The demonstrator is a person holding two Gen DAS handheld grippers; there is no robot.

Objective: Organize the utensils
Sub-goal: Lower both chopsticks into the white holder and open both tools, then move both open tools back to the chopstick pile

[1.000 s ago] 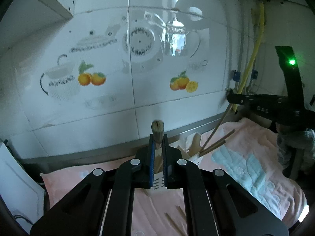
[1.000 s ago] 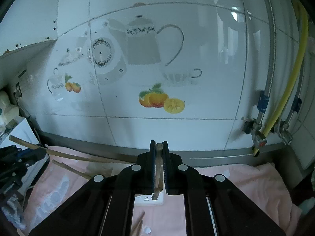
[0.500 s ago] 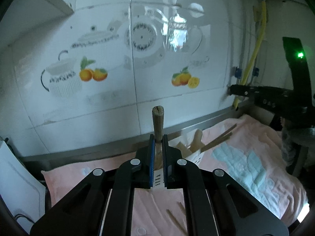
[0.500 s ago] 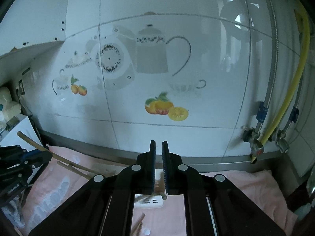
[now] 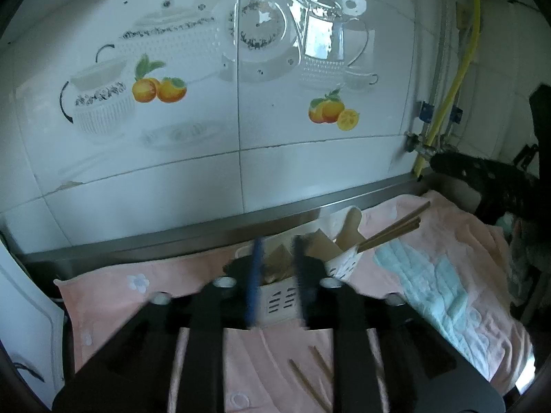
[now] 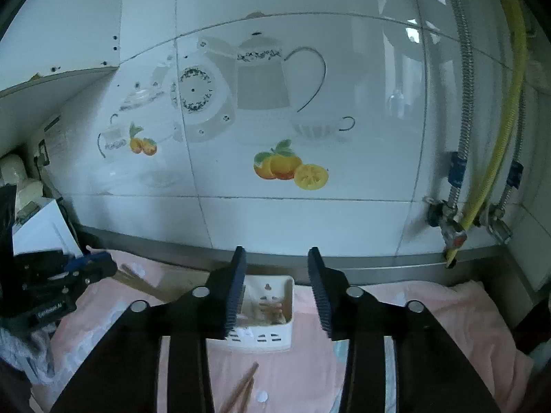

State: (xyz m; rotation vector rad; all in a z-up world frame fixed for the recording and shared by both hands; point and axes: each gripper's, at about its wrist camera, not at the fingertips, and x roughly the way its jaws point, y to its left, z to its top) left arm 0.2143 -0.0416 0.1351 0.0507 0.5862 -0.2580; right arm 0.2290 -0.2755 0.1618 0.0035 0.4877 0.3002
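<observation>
While both claws hung over the pink towel, the right gripper stood spread wide and empty above the white utensil holder, which sat against the tiled wall. The left gripper, blurred, was also parted with nothing between its fingers. Wooden utensils and chopsticks leaned in the holder; loose chopsticks lay on the towel.

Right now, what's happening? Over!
Left gripper open, empty. Right gripper open, empty. White slotted plastic utensil holder holds wooden utensils. Loose wooden chopsticks remain on pink towel.
</observation>
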